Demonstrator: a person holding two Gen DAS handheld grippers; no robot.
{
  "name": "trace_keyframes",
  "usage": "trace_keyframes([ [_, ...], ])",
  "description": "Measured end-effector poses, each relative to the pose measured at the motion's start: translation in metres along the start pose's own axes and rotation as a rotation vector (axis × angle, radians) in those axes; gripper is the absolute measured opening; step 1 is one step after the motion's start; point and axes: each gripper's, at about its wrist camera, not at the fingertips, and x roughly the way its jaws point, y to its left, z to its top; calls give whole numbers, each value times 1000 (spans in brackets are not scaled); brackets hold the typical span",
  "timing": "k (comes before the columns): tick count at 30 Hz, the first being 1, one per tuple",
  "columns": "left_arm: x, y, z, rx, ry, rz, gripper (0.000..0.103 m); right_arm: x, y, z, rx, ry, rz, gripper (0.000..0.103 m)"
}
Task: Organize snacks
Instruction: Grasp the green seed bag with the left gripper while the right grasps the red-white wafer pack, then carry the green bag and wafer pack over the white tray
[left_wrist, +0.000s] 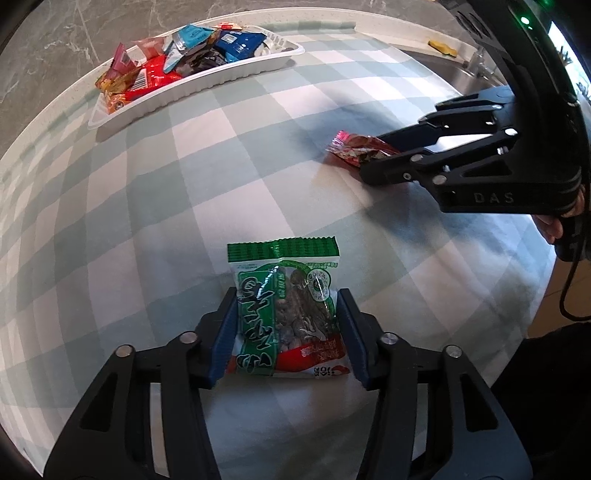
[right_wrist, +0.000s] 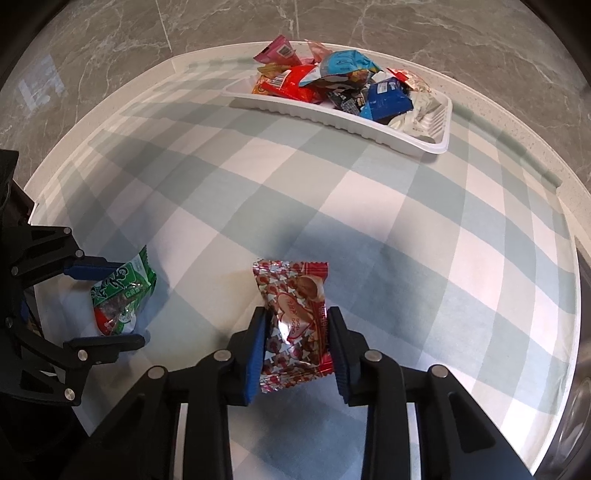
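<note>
My left gripper is shut on a green snack packet, its blue pads pressing both sides, just above the checked cloth; the packet also shows in the right wrist view. My right gripper is shut on a red heart-patterned snack packet, seen from the left wrist view held low over the cloth at the right. A white tray heaped with several snack packets sits at the table's far side, and shows in the right wrist view.
A green-and-white checked cloth covers the round white table. A sink edge with a yellow object lies at the far right. Grey marble floor lies beyond the table's rim.
</note>
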Motion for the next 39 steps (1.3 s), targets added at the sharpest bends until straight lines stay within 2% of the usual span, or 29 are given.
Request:
trace_keyframes([
  [5,-2,12,1,-50,-10,-19,36,-1,-2,-1,18,-3,13,34],
  [10,-5,15,1,-61,-16,-26,32,-2,-5,-2,52,-4,33,34],
  [24,-9,23,2,-78,-32,-49,27,-5,-9,-2,103,-10,71,33],
  [39,-11,36,7,-95,-47,-61,27,-9,-15,4,159,-23,106,33],
])
